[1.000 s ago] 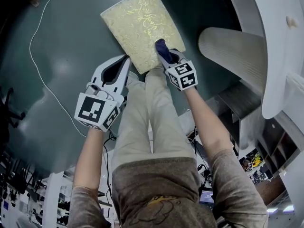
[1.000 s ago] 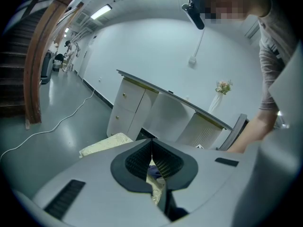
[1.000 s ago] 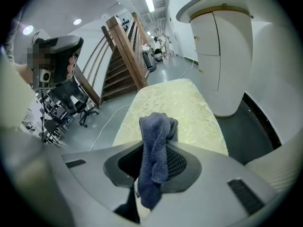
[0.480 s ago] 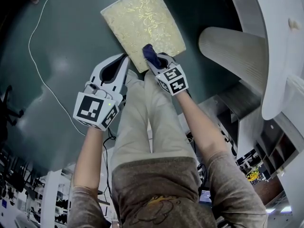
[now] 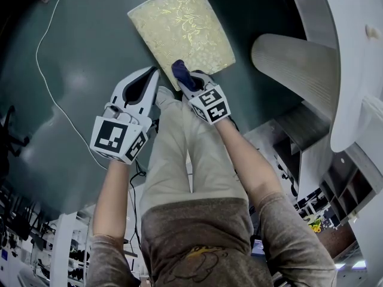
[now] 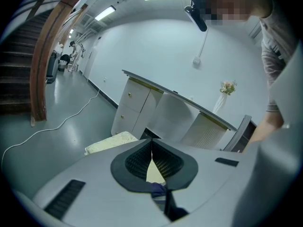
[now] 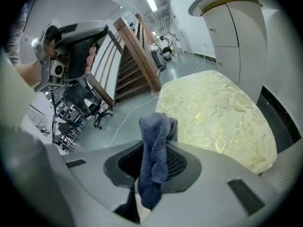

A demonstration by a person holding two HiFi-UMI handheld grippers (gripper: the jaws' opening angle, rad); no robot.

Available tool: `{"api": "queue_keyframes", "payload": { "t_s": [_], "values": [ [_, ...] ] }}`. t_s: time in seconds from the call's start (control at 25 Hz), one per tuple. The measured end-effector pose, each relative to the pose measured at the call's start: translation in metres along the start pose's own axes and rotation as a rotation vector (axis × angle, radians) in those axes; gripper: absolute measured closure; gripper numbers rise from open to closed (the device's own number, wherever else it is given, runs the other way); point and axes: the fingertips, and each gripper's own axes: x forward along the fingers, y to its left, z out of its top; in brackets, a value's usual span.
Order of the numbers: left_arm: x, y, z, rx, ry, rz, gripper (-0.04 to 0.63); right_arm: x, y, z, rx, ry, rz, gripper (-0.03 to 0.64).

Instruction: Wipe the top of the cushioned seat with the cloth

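Looks like the wiping step itself, at the near end of a stroke. Grips the cloth in the right gripper, fingers shut tight on a bunched fold, with a blue tuft poking out past the tips. Holds that tuft at the near edge of the cushioned seat, by the corner on the left gripper's side. Cannot tell whether touching the fabric or hovering just above it.

Carries the left gripper just off that same corner of the seat, over the floor. Fingers there closed tip to tip on nothing, with only a sliver of seat visible through the gap behind the tips. Stands right at the seat's near edge, legs just short of it. Leaves most of the pale patterned top bare beyond the cloth, toward the seat's far edge.

Next, most likely:
- Press the cloth down onto the top and push away toward the seat's far edge.
- Shift sideways across the seat for another pass.

Calls for enough downward pressure to drag the cloth over the patterned fabric without scraping it with the hard fingertips. Calls too for a firm hold, given the narrow fold pinched between the fingers. No clear job for the left gripper, except perhaps to brace the seat's near corner against sliding.
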Motion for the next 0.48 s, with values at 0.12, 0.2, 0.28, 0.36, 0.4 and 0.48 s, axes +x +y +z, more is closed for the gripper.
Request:
{"api": "queue_keyframes", "payload": {
  "t_s": [0.12,0.2,0.28,0.36,0.4,0.48],
  "values": [
    [-0.001,0.003,-0.001,-0.006,0.002,0.008,0.577,0.005,0.009,-0.001,0.001,0.0,0.016,0.529],
    [-0.001,0.004,-0.002,-0.01,0.003,0.012,0.577,0.007,0.012,-0.001,0.013,-0.004,0.02,0.529],
    [-0.001,0.005,-0.004,-0.013,0.002,0.014,0.575,0.008,0.015,-0.002,0.018,-0.006,0.027,0.529],
    [-0.002,0.005,-0.006,-0.016,0.0,0.017,0.577,0.011,0.019,-0.003,0.016,-0.004,0.035,0.529],
    [-0.002,0.006,-0.006,-0.018,0.001,0.018,0.575,0.011,0.02,-0.003,0.016,-0.003,0.04,0.529],
    [-0.002,0.007,-0.006,-0.019,0.001,0.021,0.577,0.013,0.024,-0.004,0.016,0.002,0.052,0.529]
  ]
}}
